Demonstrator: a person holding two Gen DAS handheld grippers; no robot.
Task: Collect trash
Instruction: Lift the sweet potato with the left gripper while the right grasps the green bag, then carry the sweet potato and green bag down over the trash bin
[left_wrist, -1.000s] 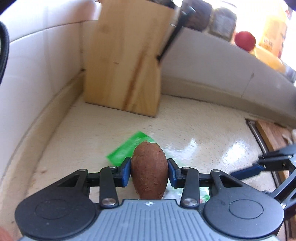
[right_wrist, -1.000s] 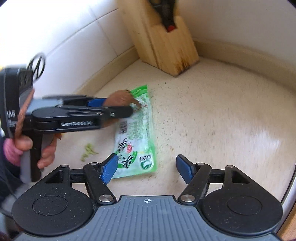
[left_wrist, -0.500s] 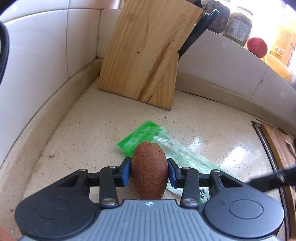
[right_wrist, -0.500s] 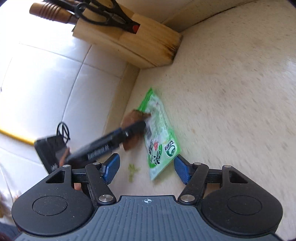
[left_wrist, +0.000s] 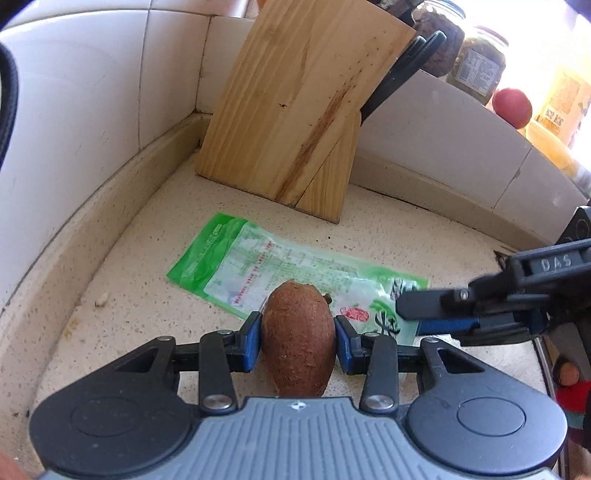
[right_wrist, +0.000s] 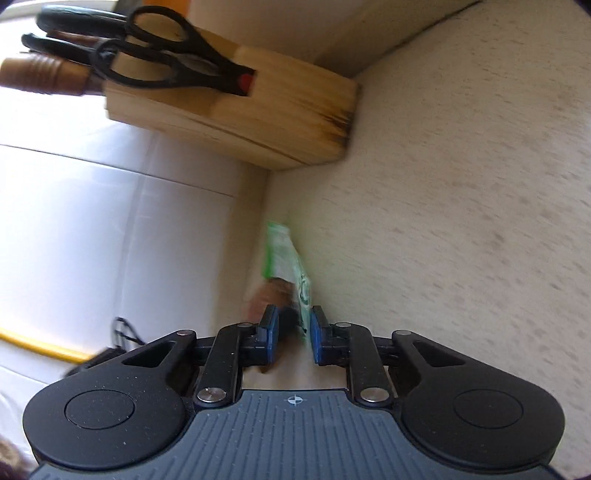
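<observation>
The left gripper (left_wrist: 298, 330) is closed on a brown sweet potato (left_wrist: 298, 338), its blue pads pressing both sides, the pointed tip sticking out ahead of the jaws. Just beyond that tip a green plastic wrapper (left_wrist: 258, 264) lies flat on the speckled counter (left_wrist: 129, 295), with a wooden knife block (left_wrist: 295, 110) further ahead. The right gripper (right_wrist: 293, 334) is turned on its side, its jaws narrowed around the wrapper's near edge with a small gap remaining; whether the pads pinch it cannot be told through the blur.
</observation>
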